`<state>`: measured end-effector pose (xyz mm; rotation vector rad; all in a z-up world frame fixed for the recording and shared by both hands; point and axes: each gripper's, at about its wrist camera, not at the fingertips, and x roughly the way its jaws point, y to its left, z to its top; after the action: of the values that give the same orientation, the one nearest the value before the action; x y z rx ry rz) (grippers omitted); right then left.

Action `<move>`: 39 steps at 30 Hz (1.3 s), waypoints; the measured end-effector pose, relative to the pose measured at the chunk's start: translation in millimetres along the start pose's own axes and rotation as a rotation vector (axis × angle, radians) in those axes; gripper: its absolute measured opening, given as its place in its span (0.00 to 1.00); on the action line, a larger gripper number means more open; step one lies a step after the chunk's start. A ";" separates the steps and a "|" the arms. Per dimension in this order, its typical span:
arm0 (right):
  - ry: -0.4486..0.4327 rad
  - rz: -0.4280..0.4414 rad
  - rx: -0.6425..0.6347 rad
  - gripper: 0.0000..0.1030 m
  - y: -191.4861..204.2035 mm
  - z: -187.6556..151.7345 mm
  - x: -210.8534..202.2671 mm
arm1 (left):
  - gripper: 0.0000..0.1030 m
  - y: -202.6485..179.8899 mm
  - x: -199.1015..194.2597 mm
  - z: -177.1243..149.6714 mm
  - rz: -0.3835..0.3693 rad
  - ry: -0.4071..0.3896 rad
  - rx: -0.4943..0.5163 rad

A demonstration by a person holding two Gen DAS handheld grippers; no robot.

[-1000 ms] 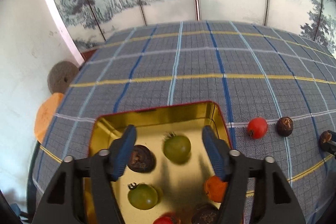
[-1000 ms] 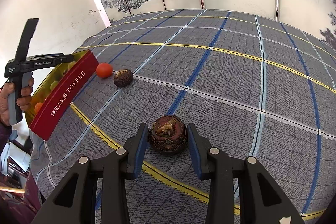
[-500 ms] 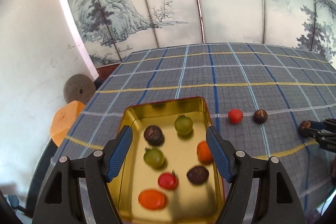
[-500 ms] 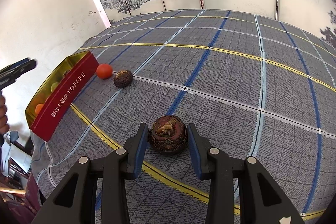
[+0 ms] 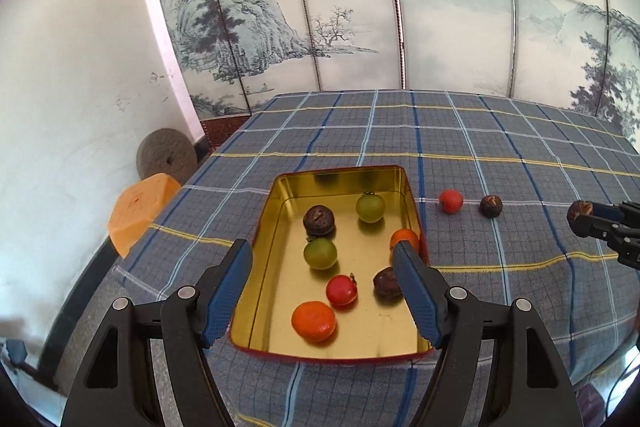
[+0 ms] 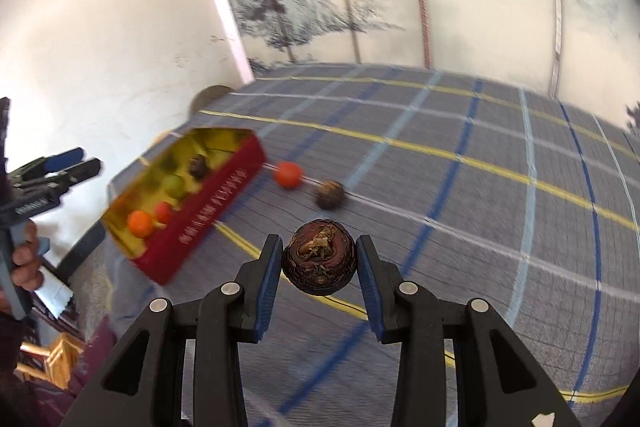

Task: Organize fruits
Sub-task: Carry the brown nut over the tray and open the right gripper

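A gold tin with red outer walls (image 5: 340, 175) sits on the plaid cloth and holds several fruits: green, red, orange and dark brown ones. My left gripper (image 5: 322, 261) is open and empty, raised above the tin's near half. My right gripper (image 6: 318, 261) is shut on a dark brown fruit (image 6: 319, 262) and holds it above the cloth. It shows at the right edge of the left wrist view (image 5: 580, 213). A red fruit (image 5: 451, 201) and a brown fruit (image 5: 491, 206) lie on the cloth right of the tin, also in the right wrist view (image 6: 287, 174) (image 6: 330, 194).
The plaid-covered table (image 5: 480, 131) stretches back to a painted folding screen (image 5: 360, 7). A round grey stone (image 5: 166, 159) and an orange block (image 5: 138, 211) sit beyond the table's left edge by the white wall.
My left gripper has risen and pulled back from the tin, still open. My right gripper has lifted the dark brown fruit off the cloth and is swinging toward the tin.
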<state>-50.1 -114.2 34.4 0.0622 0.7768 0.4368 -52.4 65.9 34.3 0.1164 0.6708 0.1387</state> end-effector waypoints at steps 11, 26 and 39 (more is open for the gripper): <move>-0.002 0.134 -0.134 0.34 87.0 22.7 7.3 | 0.72 32.8 -16.0 -20.7 0.056 -0.024 -0.043; 0.120 0.302 -0.265 0.34 183.2 46.9 89.3 | 0.74 95.6 -17.3 -63.9 0.178 0.010 -0.114; 0.262 0.296 -0.364 0.34 245.9 53.3 181.8 | 0.75 98.7 -28.4 -64.1 0.172 -0.007 -0.097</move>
<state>12.9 188.2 4.0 -0.2267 0.9376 0.8748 -123.5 162.3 16.8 0.0812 0.6457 0.3360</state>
